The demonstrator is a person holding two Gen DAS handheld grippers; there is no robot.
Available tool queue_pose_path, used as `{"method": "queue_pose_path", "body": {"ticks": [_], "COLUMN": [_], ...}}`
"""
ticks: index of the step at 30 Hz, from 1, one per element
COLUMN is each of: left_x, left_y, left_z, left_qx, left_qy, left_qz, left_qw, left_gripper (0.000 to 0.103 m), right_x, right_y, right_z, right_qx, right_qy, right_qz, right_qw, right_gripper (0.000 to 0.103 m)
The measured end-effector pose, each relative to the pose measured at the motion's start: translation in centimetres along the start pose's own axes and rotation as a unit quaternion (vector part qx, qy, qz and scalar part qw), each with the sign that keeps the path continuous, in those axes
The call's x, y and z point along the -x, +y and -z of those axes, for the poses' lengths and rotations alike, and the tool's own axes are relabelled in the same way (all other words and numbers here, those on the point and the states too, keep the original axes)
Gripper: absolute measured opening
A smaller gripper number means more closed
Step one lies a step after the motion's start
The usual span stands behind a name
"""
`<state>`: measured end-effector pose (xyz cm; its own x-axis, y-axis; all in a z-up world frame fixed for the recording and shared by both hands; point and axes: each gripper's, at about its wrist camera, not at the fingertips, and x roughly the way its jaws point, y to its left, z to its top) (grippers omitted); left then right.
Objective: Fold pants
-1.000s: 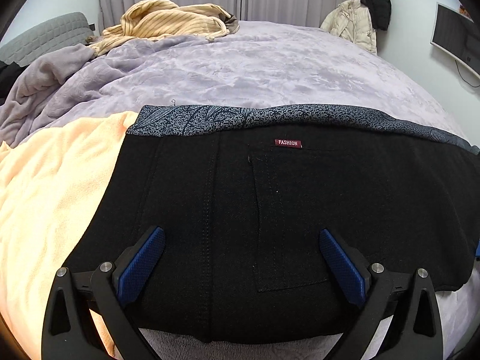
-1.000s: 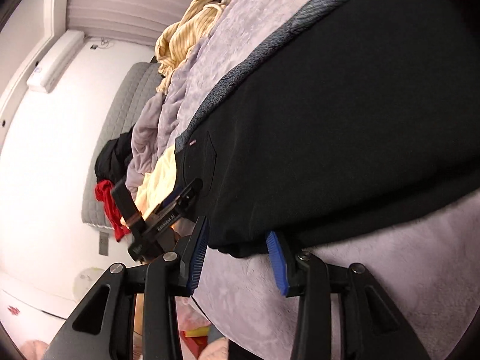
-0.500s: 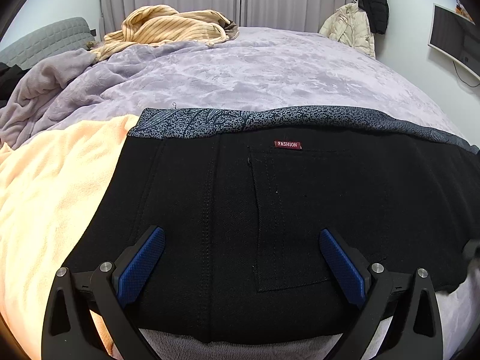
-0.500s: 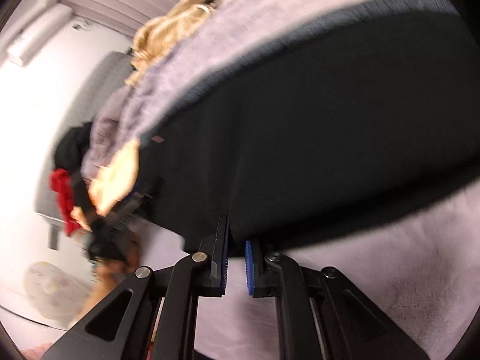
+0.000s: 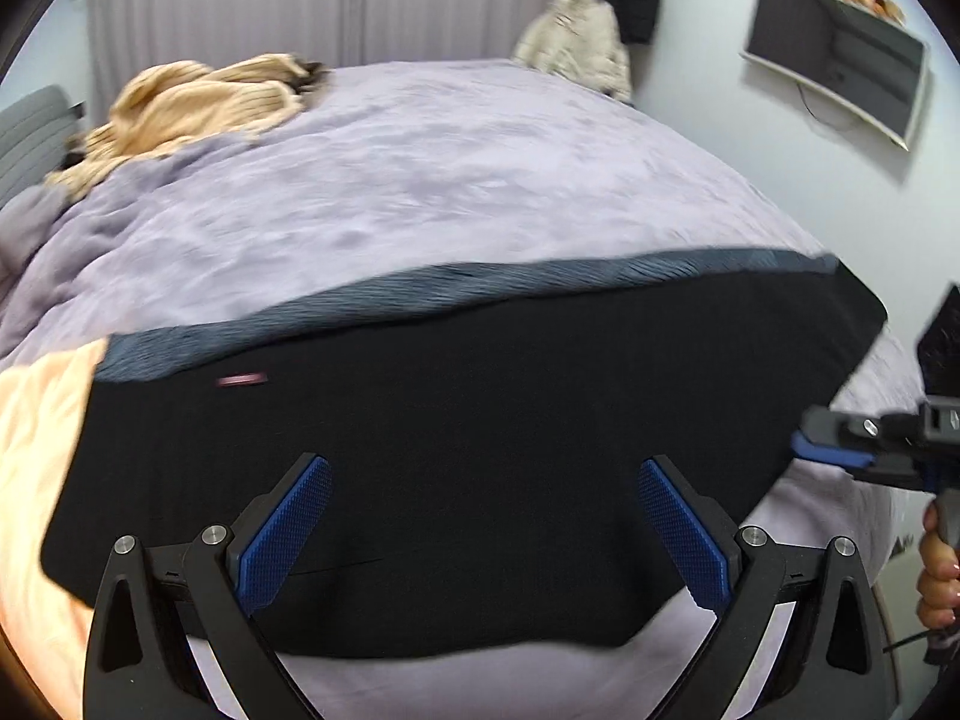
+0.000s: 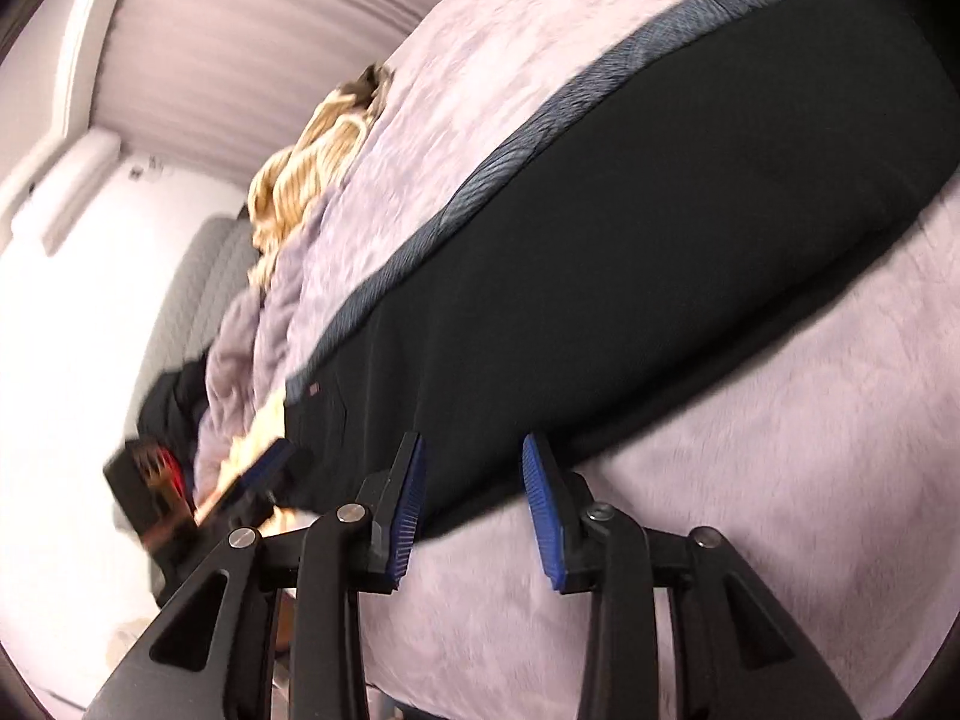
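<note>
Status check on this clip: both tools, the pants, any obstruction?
Left tool open, empty. Right tool opening, clear of cloth. Black pants flat on bed. Nothing obstructing.

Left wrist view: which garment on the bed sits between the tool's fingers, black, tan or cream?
The black pants, with a grey-blue patterned waistband. The tan ribbed sweater and cream jacket lie at the far edge.

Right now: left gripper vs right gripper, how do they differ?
Left gripper stands wide open over the middle of the black pants; right gripper is narrower, its jaws opening at the pants' near edge. The left's pads frame cloth only; the right's frame cloth edge and lilac blanket. Neither pinches fabric. Both have blue pads.
</note>
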<state>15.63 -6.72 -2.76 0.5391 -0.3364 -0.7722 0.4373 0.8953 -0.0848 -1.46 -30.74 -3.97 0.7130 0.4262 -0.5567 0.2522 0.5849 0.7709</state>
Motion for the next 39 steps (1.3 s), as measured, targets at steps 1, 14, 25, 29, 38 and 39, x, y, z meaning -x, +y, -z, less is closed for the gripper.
{"method": "queue_pose_path", "body": {"ticks": [1,14,25,29,38,39], "left_x": [-0.9,-2.7,-2.2,-2.2,-2.2,-2.3], "left_y": [-0.8,-2.1,-2.5,-2.4,-2.5,-2.5], "left_z": [0.2,5.8,5.7,5.7,5.8,5.8], "left_qx": [-0.006,-0.018,-0.016,-0.015,-0.016,-0.016], "left_qy": [0.015,0.006,-0.012,-0.014,-0.018,-0.018], "left_qz": [0.003,-0.007,0.001,0.005,0.004,0.004], "left_qw": [0.9999,0.9998,0.9998,0.9998,0.9997,0.9997], "left_gripper": [0.103,0.103,0.103,0.103,0.103,0.103], "right_x": [-0.3,2.3,-0.3,-0.6,3.6,3.8], "right_y": [-0.9,-1.2,-2.9,-3.2,-4.1,-4.4], "right_z": [-0.2,0.0,-0.9,-1.7,-1.4,-1.8], "right_qx": [-0.02,0.035,-0.042,-0.048,-0.034,-0.039], "right_qy": [-0.003,-0.023,-0.045,-0.031,-0.091,-0.094], "right_qz": [-0.004,0.047,0.01,0.024,0.023,0.019], "right_qw": [1.0,0.998,0.998,0.998,0.995,0.995], "right_gripper": [0.029,0.019,0.043,0.025,0.026,0.027]}}
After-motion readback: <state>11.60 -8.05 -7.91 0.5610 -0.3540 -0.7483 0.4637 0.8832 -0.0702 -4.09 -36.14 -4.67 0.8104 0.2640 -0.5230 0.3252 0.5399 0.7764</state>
